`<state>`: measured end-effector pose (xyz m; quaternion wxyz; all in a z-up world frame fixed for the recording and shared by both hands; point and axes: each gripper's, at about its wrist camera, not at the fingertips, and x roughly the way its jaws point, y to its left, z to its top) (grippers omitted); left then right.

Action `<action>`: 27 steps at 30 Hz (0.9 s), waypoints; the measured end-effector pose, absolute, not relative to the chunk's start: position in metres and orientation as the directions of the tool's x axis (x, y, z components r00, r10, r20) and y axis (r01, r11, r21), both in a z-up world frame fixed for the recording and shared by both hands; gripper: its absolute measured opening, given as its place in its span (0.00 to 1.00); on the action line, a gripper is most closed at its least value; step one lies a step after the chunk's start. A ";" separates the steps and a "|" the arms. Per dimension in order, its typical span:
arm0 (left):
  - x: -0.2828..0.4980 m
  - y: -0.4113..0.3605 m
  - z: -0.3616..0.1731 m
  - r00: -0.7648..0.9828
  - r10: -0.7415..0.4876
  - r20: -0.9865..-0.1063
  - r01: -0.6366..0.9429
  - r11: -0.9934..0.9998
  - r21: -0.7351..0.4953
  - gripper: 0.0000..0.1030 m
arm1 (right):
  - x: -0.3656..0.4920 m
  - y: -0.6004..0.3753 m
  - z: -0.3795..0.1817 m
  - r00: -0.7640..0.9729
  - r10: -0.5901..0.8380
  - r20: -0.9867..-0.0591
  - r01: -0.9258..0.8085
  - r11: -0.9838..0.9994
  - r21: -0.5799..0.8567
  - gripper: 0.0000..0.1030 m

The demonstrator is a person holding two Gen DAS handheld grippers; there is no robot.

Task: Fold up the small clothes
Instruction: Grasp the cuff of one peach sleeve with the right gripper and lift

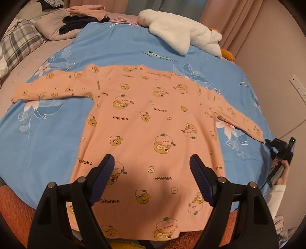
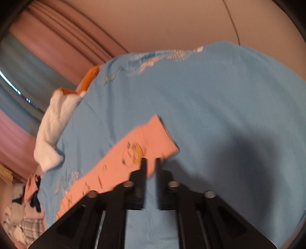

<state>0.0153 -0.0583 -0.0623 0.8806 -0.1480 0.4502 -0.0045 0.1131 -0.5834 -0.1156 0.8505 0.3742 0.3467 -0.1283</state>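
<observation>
A peach long-sleeved shirt [image 1: 149, 118] with cartoon prints lies spread flat on a blue bedsheet [image 1: 47, 138], both sleeves stretched out sideways. My left gripper [image 1: 152, 159] hovers open above the lower part of the shirt, near its hem, with nothing between its fingers. My right gripper [image 1: 267, 142] sits at the tip of the right sleeve. In the blurred right wrist view, the sleeve cuff [image 2: 153, 138] lies flat on the sheet [image 2: 210, 95]. The right gripper [image 2: 151, 162] stands over the cuff's near edge with a narrow gap between its fingers, and the cloth is not pinched.
A white plush toy [image 1: 181, 32] with orange parts lies at the far side of the bed. A pile of pink and dark clothes [image 1: 86, 17] and plaid pillows [image 1: 19, 40] sit far left. An orange fuzzy cover [image 1: 15, 206] borders the near edge. A wall rises at right.
</observation>
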 end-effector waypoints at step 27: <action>0.126 0.025 -0.043 0.667 -0.185 -0.722 -0.043 0.958 -0.284 0.81 | 0.151 -0.448 0.022 0.837 -0.018 -0.547 0.241 0.910 0.339 0.06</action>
